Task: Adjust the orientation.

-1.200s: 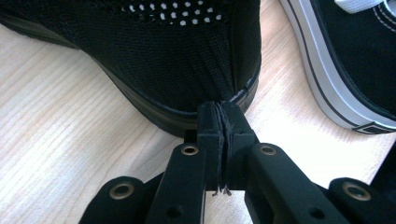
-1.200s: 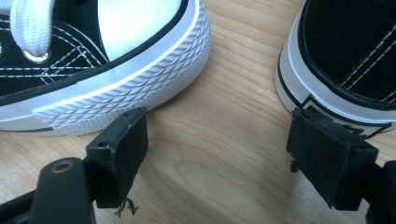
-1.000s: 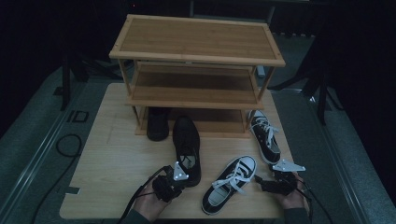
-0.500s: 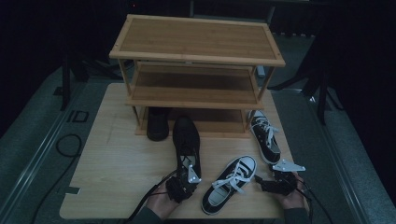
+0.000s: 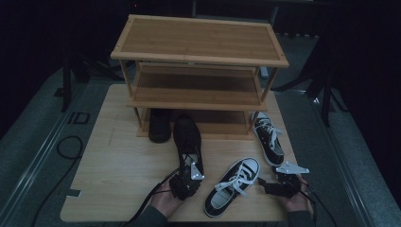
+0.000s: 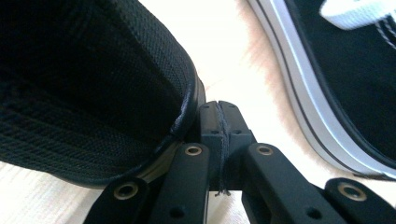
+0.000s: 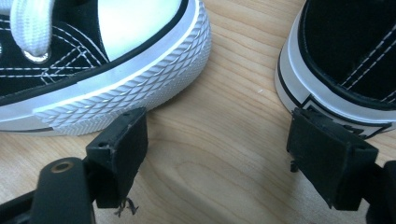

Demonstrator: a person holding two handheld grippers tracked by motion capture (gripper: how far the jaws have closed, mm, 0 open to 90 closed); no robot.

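A black shoe [image 5: 187, 137] lies on the wooden table [image 5: 118, 161] with its toe toward the rack. My left gripper [image 5: 188, 176] sits at its heel. In the left gripper view the jaws [image 6: 219, 116] are shut together, nothing visible between them, and the left jaw touches the shoe's mesh heel [image 6: 93, 70]. A black-and-white sneaker [image 5: 231, 187] lies to the right, its sole edge [image 6: 327, 93] passing close by. My right gripper [image 5: 265, 183] rests low on the table, open [image 7: 224, 154]. It sits between that sneaker's white toe cap [image 7: 116, 56] and the heel of a second sneaker [image 5: 268, 137] [image 7: 345, 56].
A three-tier wooden shoe rack [image 5: 198, 52] stands at the back of the table. A second black shoe [image 5: 160, 125] sits at its bottom level. Cables trail from both grippers over the table's near edge. Dark floor surrounds the table.
My left gripper has moved right and slightly forward, up to the black shoe's heel. The right gripper and the shoes have stayed in place.
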